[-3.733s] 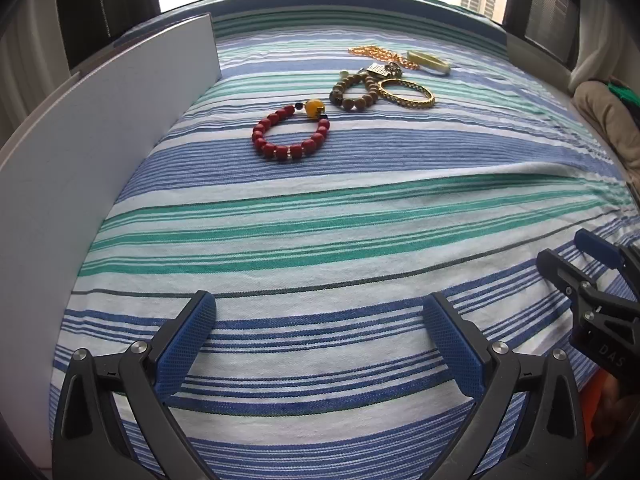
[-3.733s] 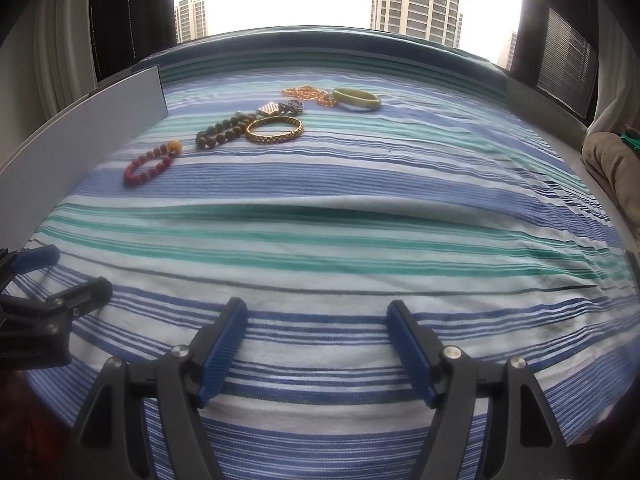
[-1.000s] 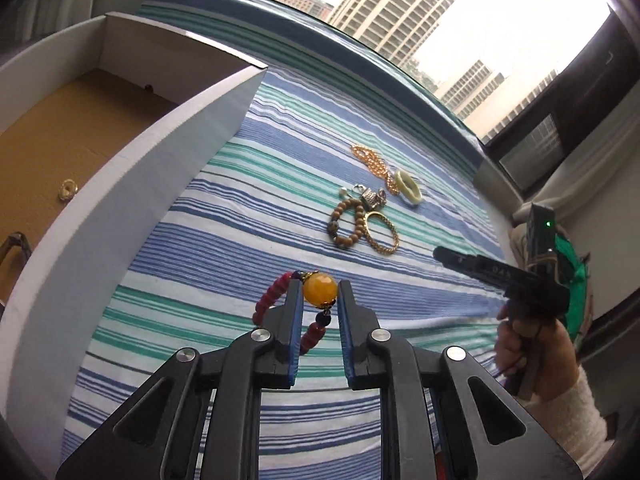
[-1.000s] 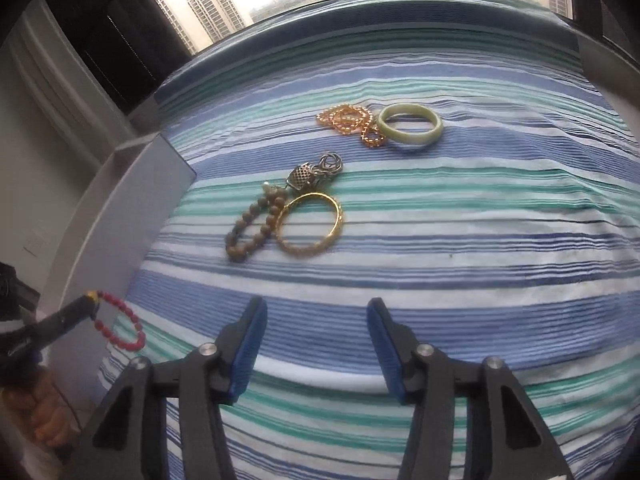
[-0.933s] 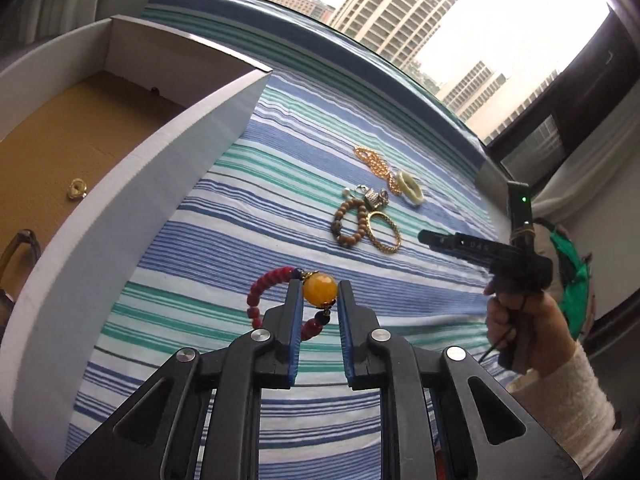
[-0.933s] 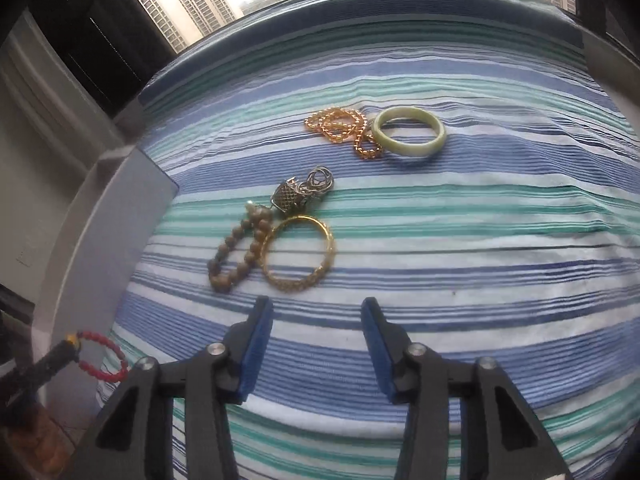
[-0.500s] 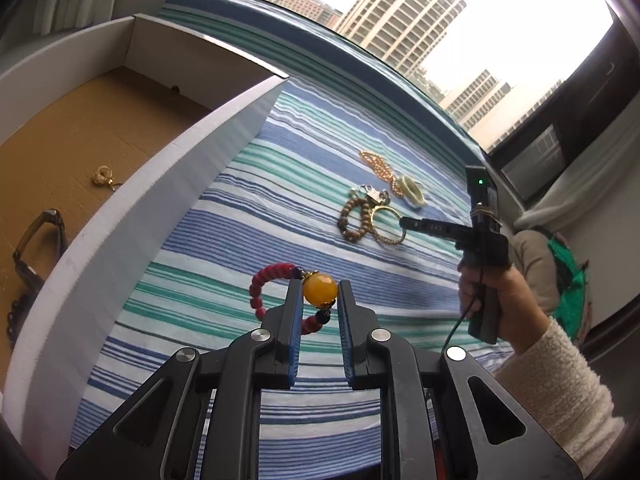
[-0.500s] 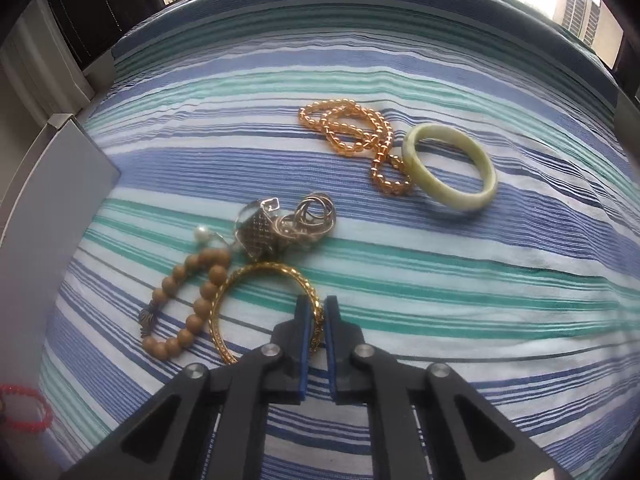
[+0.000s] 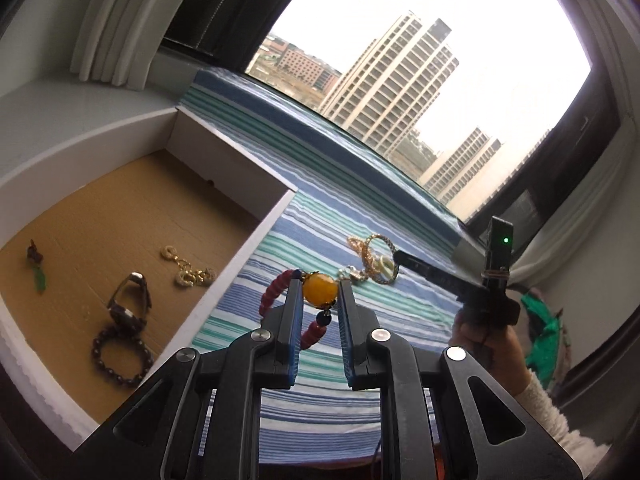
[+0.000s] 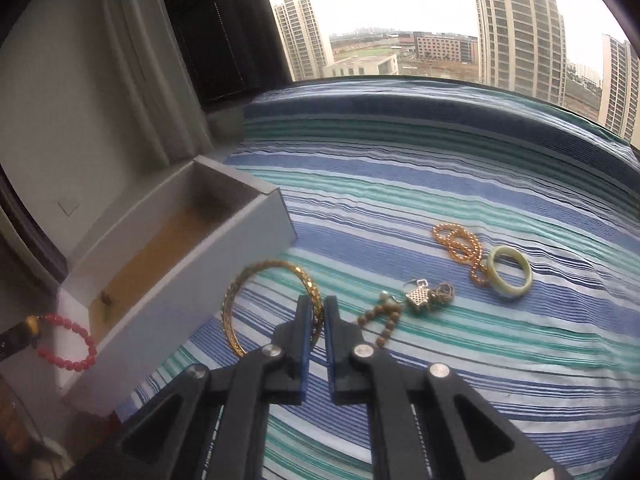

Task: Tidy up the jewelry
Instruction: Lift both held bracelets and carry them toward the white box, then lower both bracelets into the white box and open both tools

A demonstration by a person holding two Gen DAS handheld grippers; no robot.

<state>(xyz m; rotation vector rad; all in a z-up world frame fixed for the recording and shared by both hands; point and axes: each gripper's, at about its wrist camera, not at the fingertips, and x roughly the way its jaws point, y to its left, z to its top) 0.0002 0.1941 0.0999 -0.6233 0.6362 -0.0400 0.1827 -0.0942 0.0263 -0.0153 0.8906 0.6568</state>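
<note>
My left gripper (image 9: pixel 319 294) is shut on the yellow bead of the red bead bracelet (image 9: pixel 273 295) and holds it in the air beside the white box (image 9: pixel 248 236). The bracelet also shows in the right wrist view (image 10: pixel 68 342). My right gripper (image 10: pixel 316 312) is shut on the gold bangle (image 10: pixel 256 284), lifted off the striped cloth (image 10: pixel 440 184). On the cloth lie a wooden bead bracelet (image 10: pixel 380 320), a silver charm (image 10: pixel 420 296), an orange bead chain (image 10: pixel 460 244) and a jade ring (image 10: pixel 510 276).
The box's brown floor (image 9: pixel 120 224) holds a watch (image 9: pixel 130 306), a dark bead bracelet (image 9: pixel 120 356), gold earrings (image 9: pixel 186 272) and a small green-and-red piece (image 9: pixel 36 268). A window and curtains stand behind the cloth.
Both grippers rose and swung left toward the box. The right gripper lifted the gold bangle off the cloth. The left still holds the red bracelet.
</note>
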